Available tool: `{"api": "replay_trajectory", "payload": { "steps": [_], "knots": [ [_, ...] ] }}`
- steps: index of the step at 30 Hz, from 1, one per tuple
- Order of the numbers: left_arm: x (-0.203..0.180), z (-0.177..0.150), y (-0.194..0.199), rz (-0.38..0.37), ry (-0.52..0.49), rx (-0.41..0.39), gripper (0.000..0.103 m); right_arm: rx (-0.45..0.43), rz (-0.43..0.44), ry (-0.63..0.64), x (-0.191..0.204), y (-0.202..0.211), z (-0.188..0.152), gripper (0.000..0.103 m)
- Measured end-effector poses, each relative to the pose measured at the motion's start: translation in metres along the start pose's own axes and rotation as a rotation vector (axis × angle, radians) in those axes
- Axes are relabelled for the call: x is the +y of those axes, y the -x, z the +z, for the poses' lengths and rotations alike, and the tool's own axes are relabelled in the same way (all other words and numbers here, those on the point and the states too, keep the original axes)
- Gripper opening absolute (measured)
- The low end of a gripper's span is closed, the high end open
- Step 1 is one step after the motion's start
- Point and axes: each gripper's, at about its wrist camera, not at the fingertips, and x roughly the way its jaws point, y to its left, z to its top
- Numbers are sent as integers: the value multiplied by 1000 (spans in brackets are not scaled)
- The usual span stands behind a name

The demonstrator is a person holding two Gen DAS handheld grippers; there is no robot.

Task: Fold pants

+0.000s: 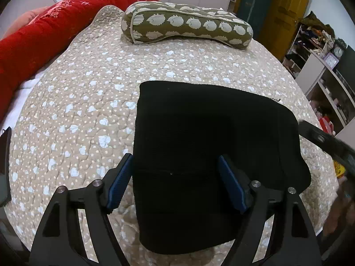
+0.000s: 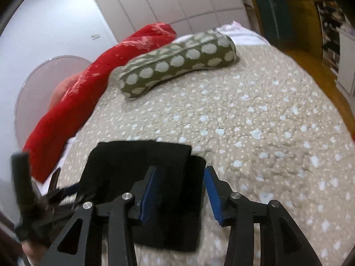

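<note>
From the left wrist: the left gripper [image 1: 175, 177] hangs with its jaws spread wide and empty over the near left part of the black pants [image 1: 210, 155], which lie folded into a compact rectangle on the dotted beige quilt [image 1: 77, 110]. One blue pad stands just off the cloth's left edge, the other above the fabric; neither appears to press on it. Beyond the fingertips sit an olive patterned pillow [image 1: 186, 25] and, off to the left, a red blanket [image 1: 55, 26].

From the right wrist, blurred: the right gripper [image 2: 180, 187] is partly parted and grips nothing, straddling the right edge of the pants [image 2: 142, 161], its left pad over the cloth and its right pad over bare quilt [image 2: 266, 122]. The left tool shows dimly at lower left.

The fold looks all but finished. A clean finish would mean lifting both tools straight clear, with no pad snagging the top layer, and tidying the slightly offset right-hand edge if needed.
</note>
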Motion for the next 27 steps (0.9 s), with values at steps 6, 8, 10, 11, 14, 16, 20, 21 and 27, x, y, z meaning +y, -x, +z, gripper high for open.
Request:
{"api": "replay_trajectory", "payload": {
  "steps": [6,8,10,11,14,16,20,21,27],
  "knots": [
    [6,2,-8,-18,25,31,88,36,-46,44,6,-28,1,42],
    [6,2,-9,-18,19,32,88,39,-34,17,4,-21,0,42],
    [5,2,-9,-17,9,30,88,36,-37,32,7,-7,-3,42],
    [5,2,-9,-17,6,29,88,33,-46,47,10,-2,-5,42],
    [5,2,-10,-15,3,26,88,44,-28,101,22,9,-17,42],
    [5,2,-10,-14,2,26,88,62,-22,126,28,9,-27,42],
    [4,1,-10,-11,-1,30,88,90,-90,196,29,-5,-45,47],
    [3,1,-10,-9,0,27,88,86,-83,180,27,-4,-45,47],
    [-1,-2,-7,7,-7,24,88,65,-84,176,30,12,-36,47]
  ]
}}
